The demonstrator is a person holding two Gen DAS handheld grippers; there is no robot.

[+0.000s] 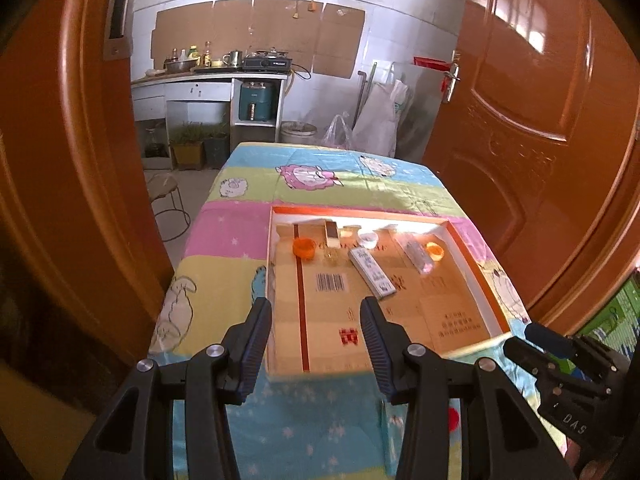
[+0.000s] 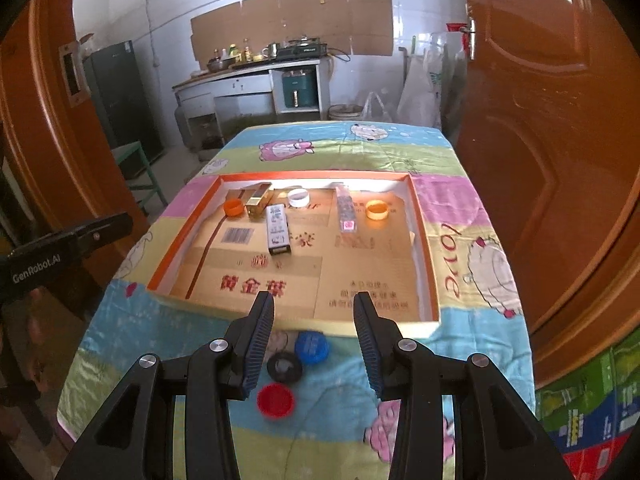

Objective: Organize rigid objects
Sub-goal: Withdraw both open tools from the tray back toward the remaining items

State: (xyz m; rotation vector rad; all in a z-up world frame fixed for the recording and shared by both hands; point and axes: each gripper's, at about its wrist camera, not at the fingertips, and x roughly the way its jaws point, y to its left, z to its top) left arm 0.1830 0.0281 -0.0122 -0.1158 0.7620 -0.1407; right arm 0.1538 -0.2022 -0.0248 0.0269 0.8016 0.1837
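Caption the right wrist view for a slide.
Open right claw above blue, black and red caps lying outside the tray.

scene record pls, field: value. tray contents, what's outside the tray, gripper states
surface: table under a cartoon-print cloth
tray: orange rim, cardboard floor
in tray: orange cap, gold box, white box, white cap, clear case, yellow cap
outside tray, near edge: blue cap, black ring, red cap
left gripper: open, empty
right gripper: open, empty

Orange-rimmed tray (image 2: 424, 240) of boxes and caps — blue cap (image 2: 311, 347), black ring (image 2: 284, 367), red cap (image 2: 275, 400) outside, near edge.
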